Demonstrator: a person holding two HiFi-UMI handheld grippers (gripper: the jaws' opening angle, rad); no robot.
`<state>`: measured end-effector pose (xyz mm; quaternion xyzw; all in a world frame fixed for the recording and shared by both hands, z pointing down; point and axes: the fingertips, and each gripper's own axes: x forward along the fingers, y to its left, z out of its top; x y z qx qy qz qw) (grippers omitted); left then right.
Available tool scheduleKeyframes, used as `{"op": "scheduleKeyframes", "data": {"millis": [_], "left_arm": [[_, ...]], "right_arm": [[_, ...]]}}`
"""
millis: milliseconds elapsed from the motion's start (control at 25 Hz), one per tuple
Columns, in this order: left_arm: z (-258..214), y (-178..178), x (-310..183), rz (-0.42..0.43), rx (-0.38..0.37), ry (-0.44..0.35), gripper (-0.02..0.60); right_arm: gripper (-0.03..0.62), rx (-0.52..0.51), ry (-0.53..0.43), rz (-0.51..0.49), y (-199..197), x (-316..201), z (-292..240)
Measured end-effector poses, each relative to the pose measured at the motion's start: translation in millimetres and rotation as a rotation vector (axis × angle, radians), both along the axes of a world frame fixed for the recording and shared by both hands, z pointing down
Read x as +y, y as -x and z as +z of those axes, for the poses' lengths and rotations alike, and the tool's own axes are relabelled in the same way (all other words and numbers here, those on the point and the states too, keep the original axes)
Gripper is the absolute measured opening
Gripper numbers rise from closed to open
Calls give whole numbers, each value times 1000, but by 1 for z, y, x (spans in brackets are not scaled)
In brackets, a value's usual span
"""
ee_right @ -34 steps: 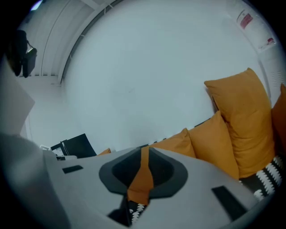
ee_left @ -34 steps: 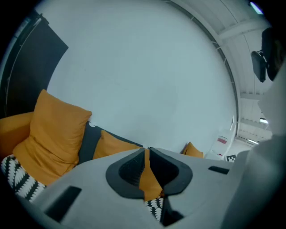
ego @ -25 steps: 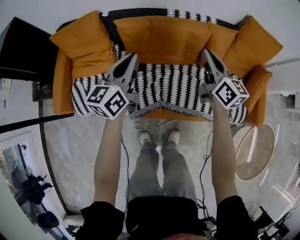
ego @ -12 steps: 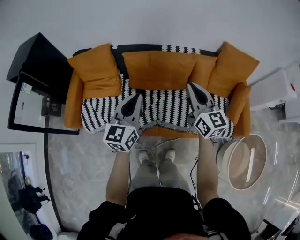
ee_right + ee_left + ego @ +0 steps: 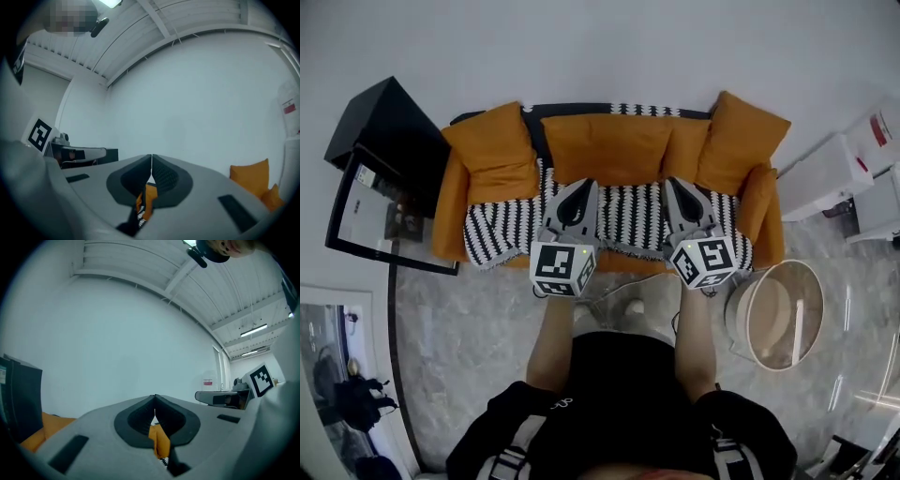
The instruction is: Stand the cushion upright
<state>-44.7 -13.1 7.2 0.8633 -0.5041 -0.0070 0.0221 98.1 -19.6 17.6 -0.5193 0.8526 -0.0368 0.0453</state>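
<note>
Beyond my left gripper [image 5: 580,184] and right gripper [image 5: 672,182] the cushion [image 5: 605,148] runs left-right, equally near both. Both jaws are together, empty.

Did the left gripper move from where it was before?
Yes. The left gripper drew back from the back cushion toward the sofa's front edge.

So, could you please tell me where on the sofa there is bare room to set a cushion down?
The striped throw lies bare along the seat's middle, in front of the back cushion. Both ends are crowded: left cushion, right cushion.
</note>
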Motion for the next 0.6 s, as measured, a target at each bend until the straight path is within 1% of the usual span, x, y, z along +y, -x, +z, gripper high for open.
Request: {"op": "scheduleKeyframes", "data": {"millis": [120, 240, 280, 320, 400, 600], "left_arm": [[-10, -6, 10, -8, 7, -19, 9], [-21, -5, 24, -26, 63, -35, 9], [-24, -5, 30, -26, 72, -43, 9], [-26, -6, 34, -25, 64, -54, 9], [-25, -7, 39, -35, 26, -64, 9], [-9, -11, 39, -95, -40, -34, 9]], "right_arm": [[11, 8, -17, 4, -1, 10, -13], [11, 63, -44, -13, 7, 22, -21], [11, 84, -49, -16, 12, 26, -22], [11, 98, -54, -20, 15, 30, -23], [11, 104, -64, -18, 19, 37, -24], [11, 114, -65, -1, 14, 44, -18]]}}
